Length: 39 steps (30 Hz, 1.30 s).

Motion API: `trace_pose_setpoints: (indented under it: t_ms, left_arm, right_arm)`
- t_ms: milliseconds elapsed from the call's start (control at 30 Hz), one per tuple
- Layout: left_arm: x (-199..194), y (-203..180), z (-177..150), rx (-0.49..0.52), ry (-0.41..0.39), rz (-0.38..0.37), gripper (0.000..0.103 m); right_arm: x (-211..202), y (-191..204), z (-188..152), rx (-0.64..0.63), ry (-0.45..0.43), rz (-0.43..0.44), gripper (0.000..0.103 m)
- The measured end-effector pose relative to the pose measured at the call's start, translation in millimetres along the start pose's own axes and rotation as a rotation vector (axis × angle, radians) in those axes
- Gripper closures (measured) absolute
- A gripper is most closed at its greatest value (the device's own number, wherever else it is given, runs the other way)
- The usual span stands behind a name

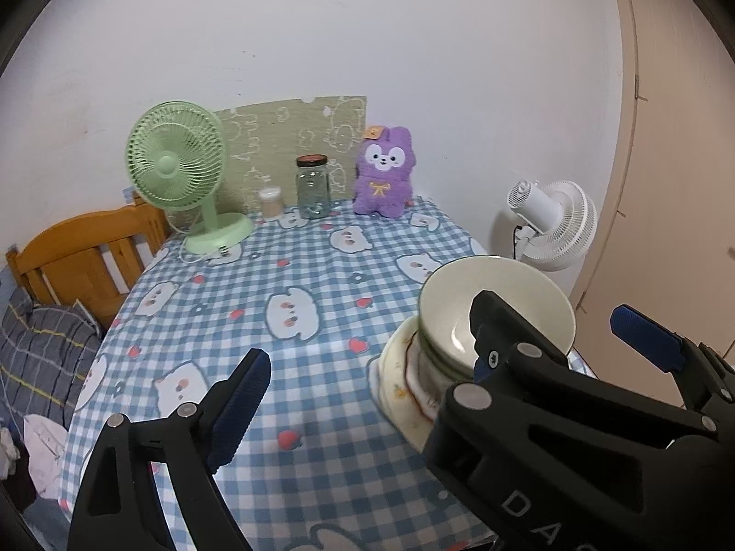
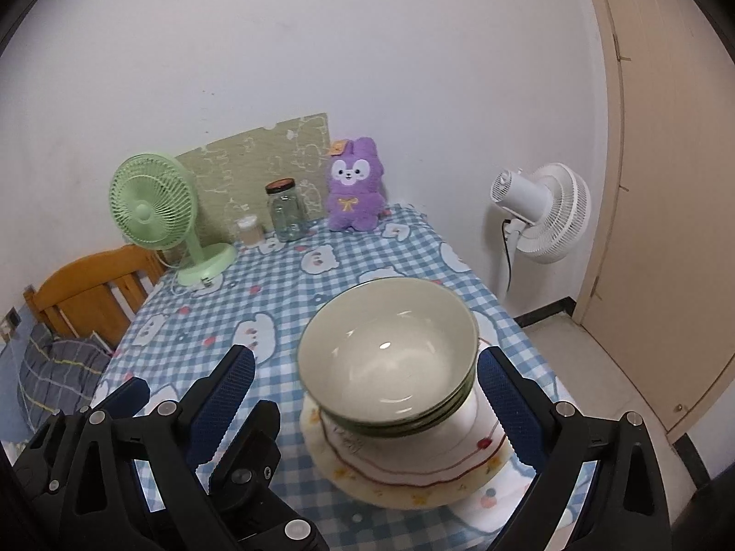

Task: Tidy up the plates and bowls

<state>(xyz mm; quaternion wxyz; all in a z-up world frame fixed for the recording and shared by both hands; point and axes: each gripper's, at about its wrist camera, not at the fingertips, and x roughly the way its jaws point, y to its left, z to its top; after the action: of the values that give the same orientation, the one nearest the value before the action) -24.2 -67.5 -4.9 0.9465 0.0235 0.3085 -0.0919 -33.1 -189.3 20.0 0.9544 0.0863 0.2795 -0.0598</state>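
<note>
A stack of cream bowls with green rims [image 2: 390, 367] sits on patterned plates [image 2: 413, 477] at the table's near right; the stack also shows in the left wrist view [image 1: 487, 312]. My right gripper [image 2: 365, 399] is open, its blue-padded fingers [image 2: 510, 408] on either side of the stack, apart from it. In the left wrist view the right gripper [image 1: 551, 335] straddles the bowl rim. My left gripper [image 1: 248, 404] shows one blue-padded finger over the tablecloth, left of the stack, holding nothing; its other finger is hidden.
The blue checked tablecloth [image 1: 275, 284] covers the table. At the back stand a green fan [image 1: 179, 170], a glass jar [image 1: 313, 186], a small cup [image 1: 271, 202] and a purple plush [image 1: 386, 172]. A white fan [image 1: 556, 225] stands off the right edge. A wooden bed frame [image 1: 82, 257] lies left.
</note>
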Motion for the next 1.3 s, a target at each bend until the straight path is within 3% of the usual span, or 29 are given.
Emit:
trace_pose_setpoints:
  t_ms: [767,1033,1300]
  left_arm:
    - [-20.6,41.0,-56.2,-0.062,0.009,0.064,0.007]
    - [-29.1,58.4,-60.6,-0.108,-0.012,0.117,0.0]
    - [-32.9,70.8,-60.6,-0.115,-0.021,0.144,0.0]
  right_arm:
    - [-19.6,34.2,-57.6,-0.08,0.003,0.052,0.004]
    - [-25.0,32.3,-61.4,-0.077,-0.016,0.063,0.004]
    - [-25.5,19.6,-60.5,-0.059,-0.026,0.036,0.004]
